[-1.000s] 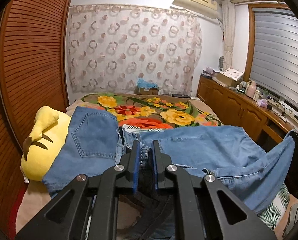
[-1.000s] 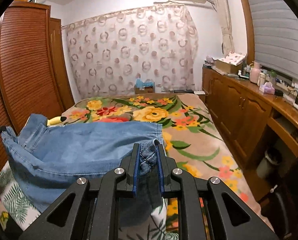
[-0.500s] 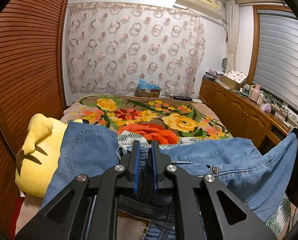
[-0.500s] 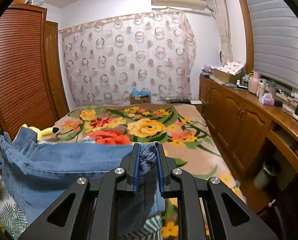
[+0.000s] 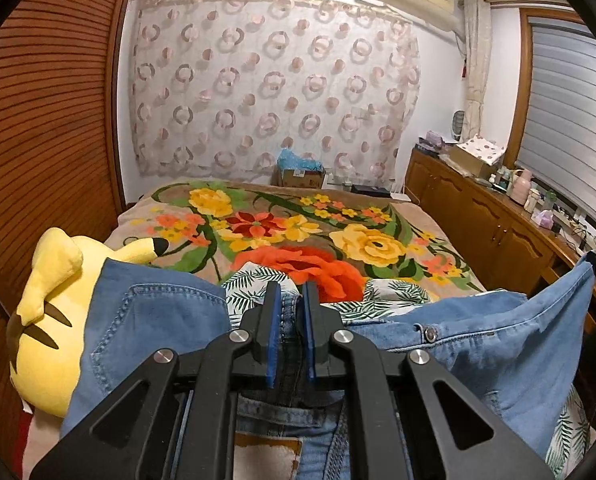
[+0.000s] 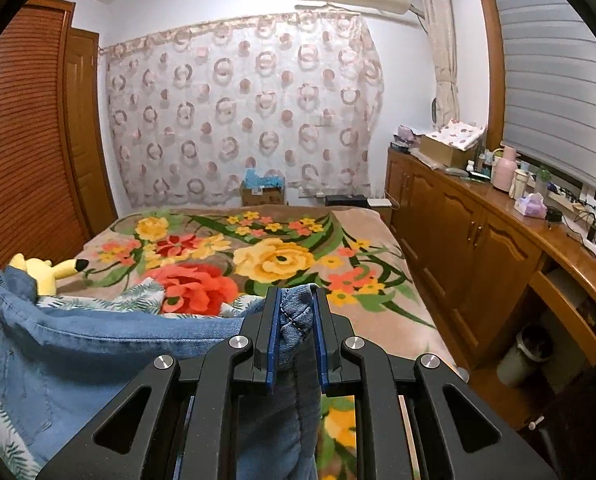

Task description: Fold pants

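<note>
Floral bedspread point(image 5: 289, 220) fills more of both views as the left gripper point(image 5: 289, 300) and right gripper point(image 6: 296, 304) — each pinching the jeans point(image 5: 498, 332) — draw the denim back, toward the bed's near end, stretching it taut for folding.

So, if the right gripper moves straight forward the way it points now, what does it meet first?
Probably the floral blanket on the bed. The right gripper, shut on the jeans, points slightly downward over it. Nothing else stands in that line, though depth is hard to judge.
</note>
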{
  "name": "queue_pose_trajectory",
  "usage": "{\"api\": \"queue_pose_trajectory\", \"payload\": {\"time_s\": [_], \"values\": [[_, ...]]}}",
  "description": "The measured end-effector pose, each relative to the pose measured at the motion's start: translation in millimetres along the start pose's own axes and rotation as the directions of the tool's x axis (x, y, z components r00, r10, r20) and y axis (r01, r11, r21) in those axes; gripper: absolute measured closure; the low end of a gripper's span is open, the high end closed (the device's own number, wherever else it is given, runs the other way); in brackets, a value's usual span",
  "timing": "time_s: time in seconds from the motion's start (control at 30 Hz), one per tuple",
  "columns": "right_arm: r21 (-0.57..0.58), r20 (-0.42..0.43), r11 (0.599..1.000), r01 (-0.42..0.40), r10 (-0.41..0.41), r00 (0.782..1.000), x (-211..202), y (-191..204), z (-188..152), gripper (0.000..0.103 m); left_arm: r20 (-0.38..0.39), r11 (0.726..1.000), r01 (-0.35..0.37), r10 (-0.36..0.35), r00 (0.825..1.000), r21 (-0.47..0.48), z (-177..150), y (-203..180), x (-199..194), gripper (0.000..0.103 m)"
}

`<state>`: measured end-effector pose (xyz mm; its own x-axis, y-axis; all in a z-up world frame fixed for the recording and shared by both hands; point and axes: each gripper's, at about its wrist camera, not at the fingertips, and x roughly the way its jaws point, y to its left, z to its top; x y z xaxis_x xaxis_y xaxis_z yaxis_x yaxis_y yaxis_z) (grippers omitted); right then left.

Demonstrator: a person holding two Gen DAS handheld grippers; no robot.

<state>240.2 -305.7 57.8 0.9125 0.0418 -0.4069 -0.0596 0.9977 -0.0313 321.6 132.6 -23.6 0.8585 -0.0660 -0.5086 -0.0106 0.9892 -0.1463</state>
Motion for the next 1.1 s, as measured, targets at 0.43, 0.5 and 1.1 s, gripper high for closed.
{"api": "queue_pose_trajectory", "payload": {"time_s": [0.43, 0.5, 1.1], "values": [[-0.04, -0.074, 0.999, 0.02, -0.023, 0.997, 45, 12, 9, 0.088, -0.062, 0.999, -0.033, 0.031, 0.998, -0.023, -3, 14, 35, 0.091], [-0.032, -0.118, 0.999, 0.02, -0.023, 0.993, 55, 11, 2, 0.088, -0.076, 0.999, -0.037, 0.035, 0.996, -0.014, -6, 13, 38, 0.091], [-0.027, -0.182, 1.0, -0.015, 0.01, 0.983, 45, 5, 18, 0.084, -0.116, 0.999, -0.026, 0.03, 0.993, 0.038, -15, 10, 5, 0.027]]}}
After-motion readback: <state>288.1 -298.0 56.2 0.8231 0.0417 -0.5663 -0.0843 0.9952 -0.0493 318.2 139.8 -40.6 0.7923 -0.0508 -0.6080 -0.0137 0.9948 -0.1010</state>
